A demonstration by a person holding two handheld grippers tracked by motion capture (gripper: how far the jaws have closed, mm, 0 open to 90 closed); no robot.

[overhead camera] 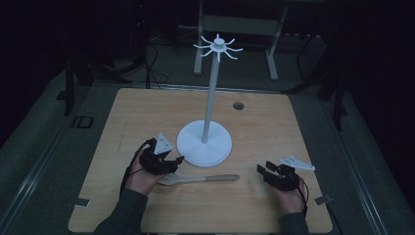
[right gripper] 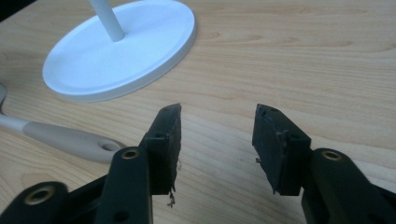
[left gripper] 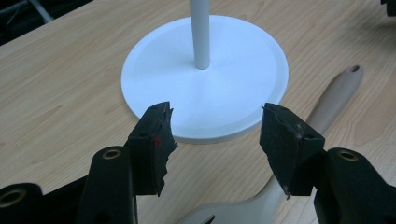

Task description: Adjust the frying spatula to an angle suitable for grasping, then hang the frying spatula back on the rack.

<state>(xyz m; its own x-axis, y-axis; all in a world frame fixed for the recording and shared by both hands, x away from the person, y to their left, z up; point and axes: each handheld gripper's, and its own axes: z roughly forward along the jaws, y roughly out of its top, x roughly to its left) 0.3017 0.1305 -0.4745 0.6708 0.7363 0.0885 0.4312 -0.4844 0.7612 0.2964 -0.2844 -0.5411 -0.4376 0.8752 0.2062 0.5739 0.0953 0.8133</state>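
Lying flat on the worktop (overhead camera: pixel 122 122) just in front of the white stand (overhead camera: pixel 204 143), on the person's side of its round base, one pale slotted spatula (overhead camera: pixel 198 179) runs crosswise: slotted head toward the left tongs (overhead camera: pixel 172 160), holed handle end toward the right tongs (overhead camera: pixel 263 170). Left tongs hover released, jaws wide, directly over the head, nearer the spatula than the other pair. Right tongs, also released with nothing between the jaws, sit apart, off the handle tip. Beyond, one stand pole rises to a ring of hooks (overhead camera: pixel 218 47). Count: one spatula, one stand, two tongs.
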